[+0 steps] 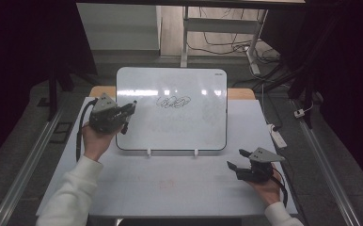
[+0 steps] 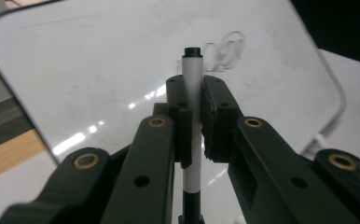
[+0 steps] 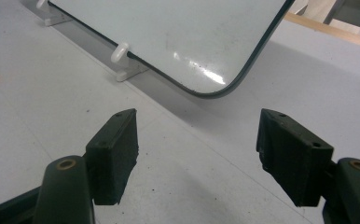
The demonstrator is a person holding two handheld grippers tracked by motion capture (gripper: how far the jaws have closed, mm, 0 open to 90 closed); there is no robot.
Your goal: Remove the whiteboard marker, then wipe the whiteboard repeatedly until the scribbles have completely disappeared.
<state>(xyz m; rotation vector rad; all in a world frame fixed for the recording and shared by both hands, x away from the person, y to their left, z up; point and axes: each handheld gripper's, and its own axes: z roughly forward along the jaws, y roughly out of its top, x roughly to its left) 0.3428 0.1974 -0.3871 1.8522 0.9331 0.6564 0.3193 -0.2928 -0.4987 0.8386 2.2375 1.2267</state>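
Observation:
A white board (image 1: pixel 170 127) leans on two small white clips (image 1: pixel 148 151) at the middle of the table. A looped black scribble (image 1: pixel 173 101) is drawn on its upper half. My left gripper (image 1: pixel 129 110) is at the board's left edge, shut on a white marker (image 1: pixel 126 123) with black ends. In the left gripper view the marker (image 2: pixel 192 74) stands upright between the pads (image 2: pixel 215 116), its black tip up, in front of the board (image 2: pixel 99 60) and below the scribble (image 2: pixel 225 49). My right gripper (image 1: pixel 234 159) rests at the table's front right, open, with nothing between its fingers (image 3: pixel 115 154).
A white sheet (image 1: pixel 170 188) covers the table, with a faint red smear (image 1: pixel 163 182) near the front. The board's lower right corner (image 3: pixel 215 88) and a clip (image 3: pixel 122 56) lie just beyond the right gripper. A white power strip (image 1: pixel 278 136) hangs off the right edge.

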